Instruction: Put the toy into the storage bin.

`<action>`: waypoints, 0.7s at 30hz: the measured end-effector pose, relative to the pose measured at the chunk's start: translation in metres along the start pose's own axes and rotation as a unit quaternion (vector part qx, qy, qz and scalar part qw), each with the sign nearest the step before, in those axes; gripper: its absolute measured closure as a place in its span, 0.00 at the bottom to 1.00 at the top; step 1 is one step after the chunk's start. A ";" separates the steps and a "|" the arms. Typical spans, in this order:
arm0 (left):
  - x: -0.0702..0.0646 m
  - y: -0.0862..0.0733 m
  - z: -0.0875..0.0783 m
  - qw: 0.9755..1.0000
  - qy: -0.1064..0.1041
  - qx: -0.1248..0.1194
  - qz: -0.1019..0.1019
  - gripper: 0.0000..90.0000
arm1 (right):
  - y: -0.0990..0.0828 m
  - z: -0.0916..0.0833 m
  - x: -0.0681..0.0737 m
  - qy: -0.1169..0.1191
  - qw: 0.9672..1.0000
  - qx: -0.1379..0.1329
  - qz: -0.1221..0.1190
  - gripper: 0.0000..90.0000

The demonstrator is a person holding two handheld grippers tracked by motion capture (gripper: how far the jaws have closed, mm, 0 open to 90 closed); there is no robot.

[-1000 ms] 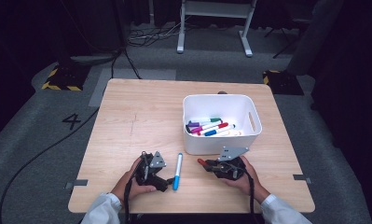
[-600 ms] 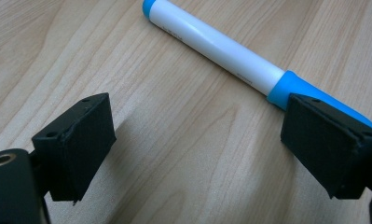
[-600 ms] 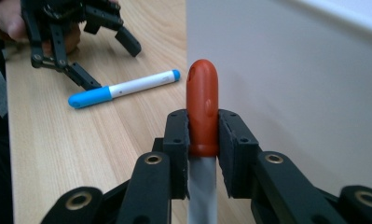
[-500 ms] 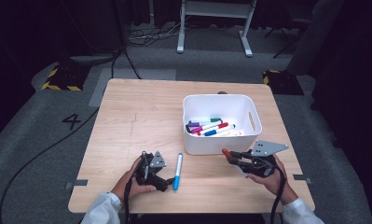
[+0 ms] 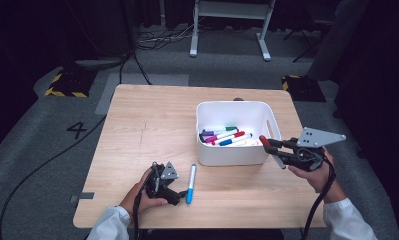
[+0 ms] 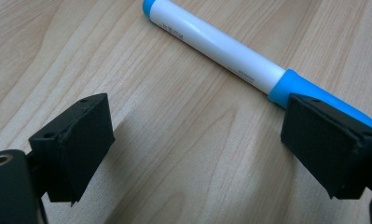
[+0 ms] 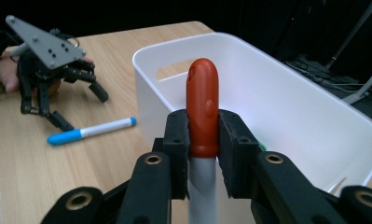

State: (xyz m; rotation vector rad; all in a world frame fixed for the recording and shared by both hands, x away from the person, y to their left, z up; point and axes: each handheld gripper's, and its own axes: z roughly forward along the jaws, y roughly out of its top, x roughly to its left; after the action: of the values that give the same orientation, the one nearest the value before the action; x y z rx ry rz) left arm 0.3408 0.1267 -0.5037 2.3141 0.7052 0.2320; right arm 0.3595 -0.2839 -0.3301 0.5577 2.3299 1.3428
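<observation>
Two markers are in play: the right tongs (image 7: pixel 203 154) clamp a red-capped marker (image 7: pixel 202 109) held in the air beside the white bin (image 5: pixel 232 154), while the left tongs (image 6: pixel 200 149) rest wide apart on the desk (image 5: pixel 152 120), one jaw against the blue marker (image 6: pixel 230 56).

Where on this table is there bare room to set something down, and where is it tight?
Free: the whole table left of the white bin, from the far edge to the left gripper. Tight: the near strip, where the blue marker lies between that gripper and the bin, and the right gripper holds a red marker beside the bin.
</observation>
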 end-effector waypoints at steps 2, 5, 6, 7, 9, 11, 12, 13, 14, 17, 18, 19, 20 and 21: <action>0.000 0.000 0.000 1.000 0.000 0.000 0.000 0.10 | 0.010 -0.002 -0.006 -0.006 1.000 -0.001 -0.006 0.83; 0.000 0.000 0.000 1.000 0.000 0.001 0.001 0.10 | 0.025 -0.003 -0.015 -0.011 1.000 -0.008 -0.013 0.83; 0.000 0.000 0.000 1.000 0.000 0.001 0.001 0.10 | 0.030 -0.003 -0.017 -0.013 1.000 -0.009 -0.014 0.83; 0.000 0.000 0.000 1.000 0.000 0.001 0.001 0.10 | 0.034 -0.003 -0.020 -0.014 1.000 -0.009 -0.016 0.83; 0.000 0.000 0.000 1.000 0.000 0.001 0.001 0.10 | 0.042 0.001 -0.025 -0.021 0.999 -0.005 -0.024 0.83; 0.000 0.000 0.000 1.000 0.000 0.001 0.001 0.10 | 0.049 0.006 -0.030 -0.019 1.000 -0.003 -0.022 0.83; 0.000 0.000 0.000 1.000 0.000 0.001 0.001 0.10 | 0.051 0.010 -0.032 -0.023 0.999 0.002 -0.028 0.83; 0.000 0.000 0.000 1.000 0.000 0.000 0.002 0.10 | 0.054 0.014 -0.034 -0.025 0.999 0.006 -0.028 0.83; 0.000 0.000 0.000 1.000 0.000 -0.001 0.002 0.10 | 0.055 0.017 -0.035 -0.023 0.999 0.006 -0.026 0.83; 0.000 0.000 0.000 1.000 0.000 0.000 0.001 0.10 | 0.057 0.031 -0.039 -0.026 0.999 0.019 -0.033 0.83; 0.000 0.000 0.000 1.000 0.000 0.000 0.001 0.10 | 0.057 0.035 -0.040 -0.024 0.999 0.024 -0.033 0.83; 0.000 0.000 0.000 1.000 0.000 0.000 0.001 0.10 | 0.057 0.040 -0.042 -0.024 0.999 0.029 -0.033 0.83; 0.000 0.000 0.000 1.000 0.000 0.000 0.001 0.10 | 0.057 0.045 -0.043 -0.023 0.999 0.035 -0.032 0.83; 0.000 0.000 0.000 1.000 0.000 -0.001 0.002 0.10 | 0.056 0.049 -0.044 -0.021 0.998 0.040 -0.033 0.83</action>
State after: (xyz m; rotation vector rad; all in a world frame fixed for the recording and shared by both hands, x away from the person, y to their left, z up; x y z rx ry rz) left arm 0.3407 0.1269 -0.5037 2.3142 0.7005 0.2336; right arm 0.4302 -0.2458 -0.2978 0.5234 2.3559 1.2016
